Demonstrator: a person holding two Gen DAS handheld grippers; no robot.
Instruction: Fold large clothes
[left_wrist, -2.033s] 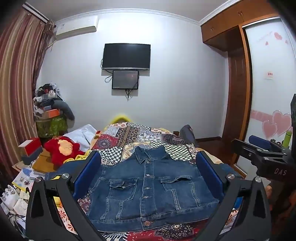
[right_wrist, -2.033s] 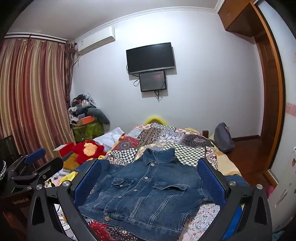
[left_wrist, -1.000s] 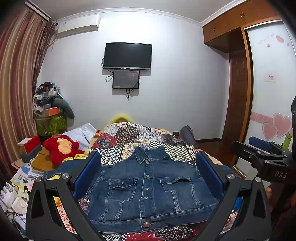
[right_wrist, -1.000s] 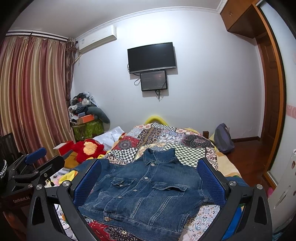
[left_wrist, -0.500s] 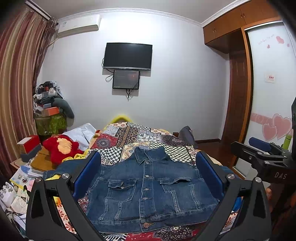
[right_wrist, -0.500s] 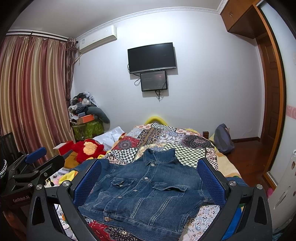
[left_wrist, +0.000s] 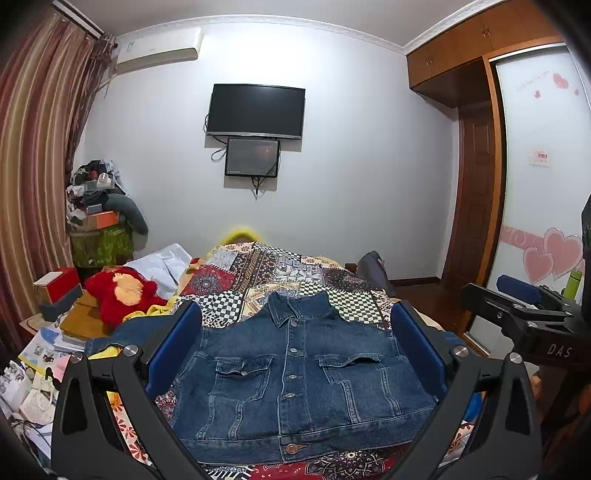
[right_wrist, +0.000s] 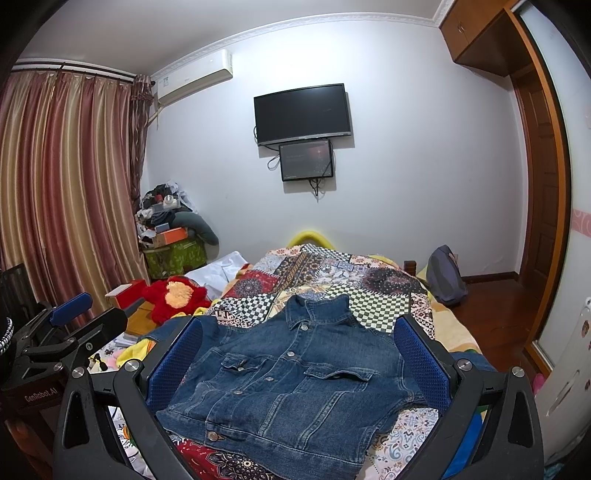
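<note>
A blue denim jacket (left_wrist: 295, 384) lies buttoned, front up and spread flat on the patchwork bedspread (left_wrist: 280, 273), collar toward the far wall. It also shows in the right wrist view (right_wrist: 291, 384). One sleeve (left_wrist: 122, 338) trails off to the left. My left gripper (left_wrist: 295, 328) is open and empty, held above the near edge of the bed, its blue pads framing the jacket. My right gripper (right_wrist: 297, 334) is open and empty too, to the right of the left one. Each gripper shows at the edge of the other's view.
A red plush toy (left_wrist: 123, 291) and a white cloth (left_wrist: 162, 264) lie at the bed's left. Boxes and papers (left_wrist: 48, 332) clutter the left side. A dark backpack (right_wrist: 445, 277) leans at the bed's right. A wardrobe and door (left_wrist: 476, 206) stand on the right.
</note>
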